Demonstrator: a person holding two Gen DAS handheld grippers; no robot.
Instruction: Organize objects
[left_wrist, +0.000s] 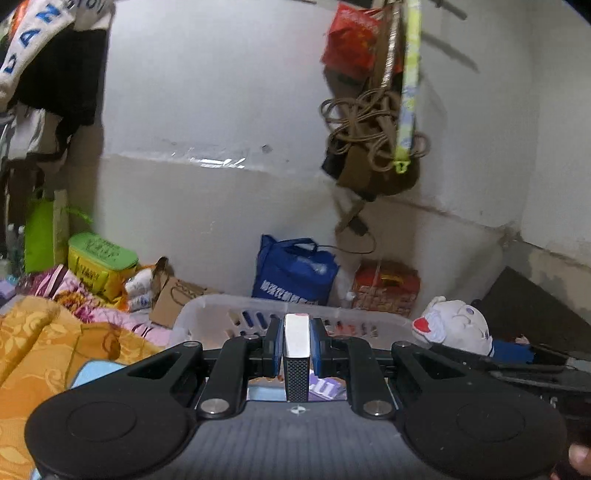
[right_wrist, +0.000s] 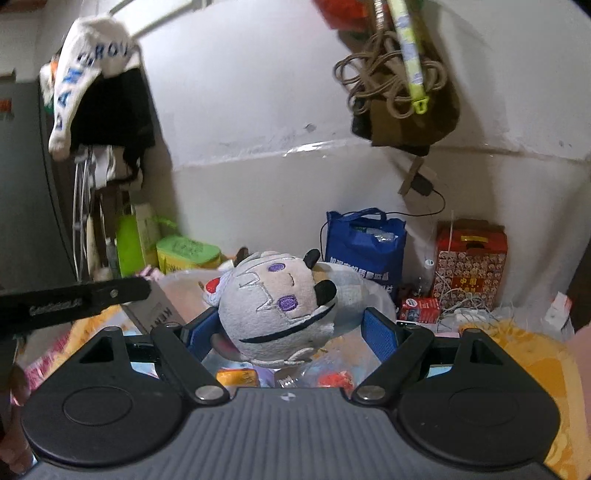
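Left wrist view: left gripper (left_wrist: 296, 341), blue pads (left_wrist: 273, 341) closed nearly together on a slim silver box (left_wrist: 296, 354), upright, with a perforated lower panel. Beyond it, a translucent laundry basket (left_wrist: 221, 308) with slotted walls. A plush toy (left_wrist: 456, 325) shows at right, beside the basket rim. Orange floral bedding (left_wrist: 48, 343) at left. Blue tote bag (left_wrist: 293, 271) and red patterned carton (left_wrist: 386, 288) against the wall.

Right wrist view: right gripper (right_wrist: 291, 334), jaws spread wide, one on each side of the grey plush toy (right_wrist: 277, 314); contact of the blue pads (right_wrist: 380, 332) with the plush cannot be confirmed. Plush lies over the basket (right_wrist: 181, 280). Left gripper's black arm (right_wrist: 74, 299) enters at left. Blue tote bag (right_wrist: 364, 247), red carton (right_wrist: 469, 262), green-lidded tub (right_wrist: 188, 253) behind.
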